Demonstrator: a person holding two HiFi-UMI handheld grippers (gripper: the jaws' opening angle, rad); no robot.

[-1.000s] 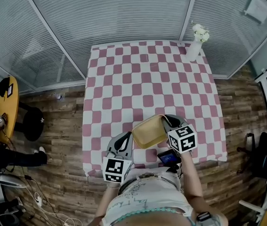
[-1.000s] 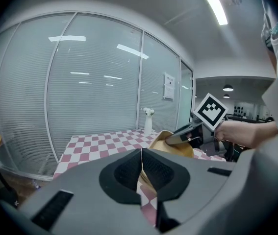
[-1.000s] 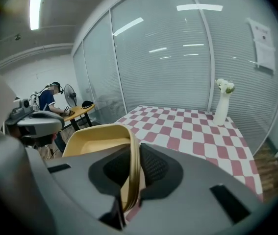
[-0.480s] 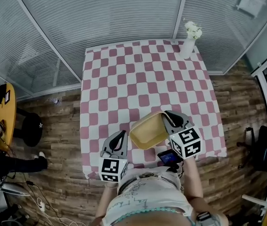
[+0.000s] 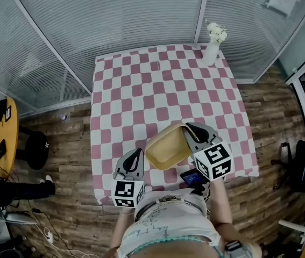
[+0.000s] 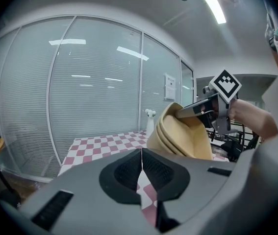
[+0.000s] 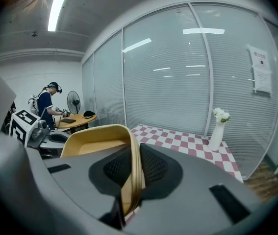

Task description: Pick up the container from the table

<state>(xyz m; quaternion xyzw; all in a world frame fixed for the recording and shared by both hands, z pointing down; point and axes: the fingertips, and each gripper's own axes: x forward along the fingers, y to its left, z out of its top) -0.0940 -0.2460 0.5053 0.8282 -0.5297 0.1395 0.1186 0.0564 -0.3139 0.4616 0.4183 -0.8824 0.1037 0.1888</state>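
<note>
A tabletop [image 5: 163, 90] with a pink and white checked cloth fills the middle of the head view. A white vase [image 5: 210, 51] with white flowers stands at its upper right corner. Glass walls with blinds [image 5: 114, 15] run behind it, and the floor [image 5: 61, 198] is brown wood. A round yellow table [image 5: 4, 128] and a black stool [image 5: 36, 141] sit at the left edge.

The yellow container [image 5: 165, 147] is held up and tilted over the near edge of the tabletop. The right gripper [image 5: 189, 132] has its jaws closing on the container's rim, which is pinched between them. The left gripper [image 5: 135, 155] is lower left of it, jaws together, with nothing between them.
</note>
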